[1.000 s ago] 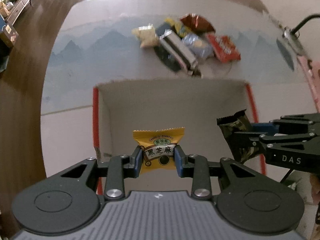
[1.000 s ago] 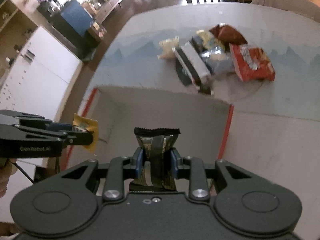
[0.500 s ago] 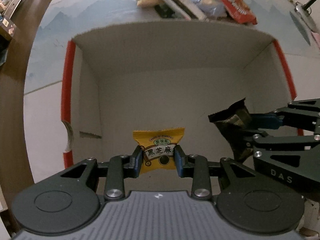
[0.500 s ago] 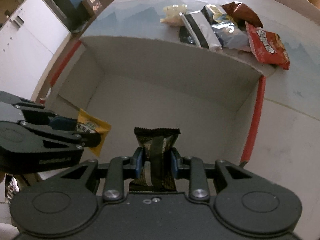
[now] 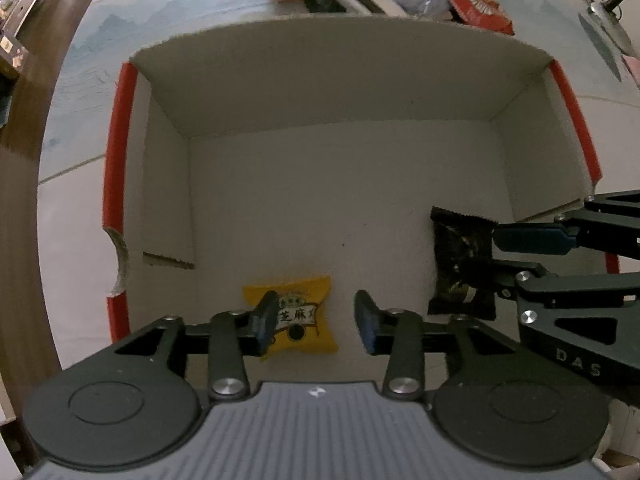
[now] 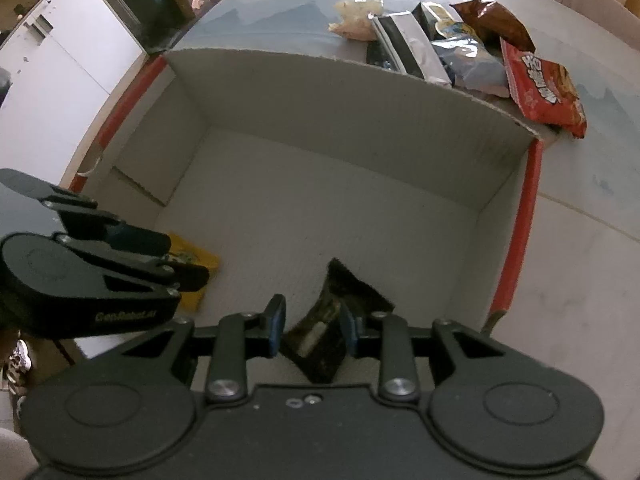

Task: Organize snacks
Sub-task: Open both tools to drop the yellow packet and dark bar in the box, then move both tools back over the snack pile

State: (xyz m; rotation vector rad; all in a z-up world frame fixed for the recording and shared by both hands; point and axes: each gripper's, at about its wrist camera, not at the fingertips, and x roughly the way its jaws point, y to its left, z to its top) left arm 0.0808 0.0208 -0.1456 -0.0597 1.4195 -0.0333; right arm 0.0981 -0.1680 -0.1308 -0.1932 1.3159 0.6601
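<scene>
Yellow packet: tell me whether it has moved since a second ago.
Yes. The yellow packet has gone down into the box and now lies on its floor, free of the opening left claw.

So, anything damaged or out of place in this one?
Only the cardboard box looks worn: its red left rim has a torn notch near the front corner. The yellow packet and dark packet lie on its floor, and the other snacks are still heaped on the table behind it.
</scene>
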